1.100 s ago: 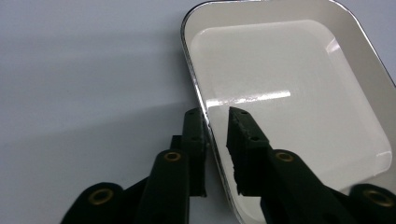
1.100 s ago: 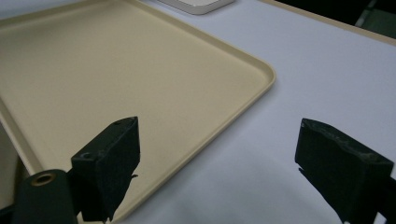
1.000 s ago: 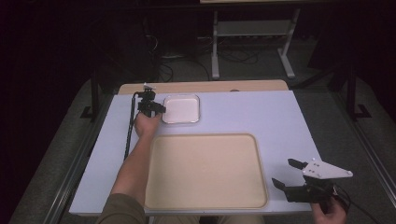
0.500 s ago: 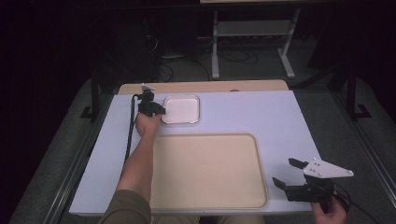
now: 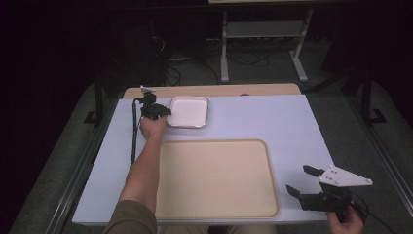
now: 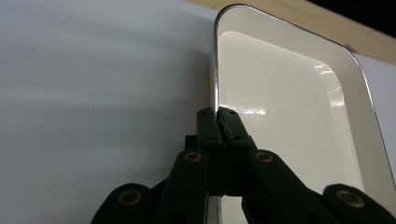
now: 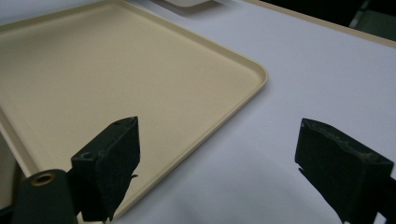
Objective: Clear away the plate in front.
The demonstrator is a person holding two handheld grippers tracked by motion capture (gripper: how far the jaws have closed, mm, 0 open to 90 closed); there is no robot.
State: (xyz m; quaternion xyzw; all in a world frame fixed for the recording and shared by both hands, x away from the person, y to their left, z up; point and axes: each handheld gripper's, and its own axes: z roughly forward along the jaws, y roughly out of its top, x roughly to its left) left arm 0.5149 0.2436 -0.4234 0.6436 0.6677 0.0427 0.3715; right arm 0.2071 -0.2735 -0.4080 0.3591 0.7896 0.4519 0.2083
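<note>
Left gripper (image 5: 160, 111) clamped on the left rim of the small white dish (image 5: 190, 111), which lies at the far edge of the table (image 5: 272, 122), just beyond the large beige tray (image 5: 216, 178). In the left gripper view the jaws, which have just been closing, meet on the thin metal-edged rim (image 6: 215, 93), one pad inside the dish (image 6: 289, 107) and one outside. The right gripper (image 5: 306, 181) rests near the table's near right corner, jaws wide apart and empty, beside the tray's corner (image 7: 254, 77). The step in hand appears to be lifting or dragging the dish, probably toward the tray. A one-sided pinch on a smooth rim is likely to let the dish tilt or slip; the hold should be kept firm, the lift low and slow, and the dish level until it clears the tray's raised lip.
</note>
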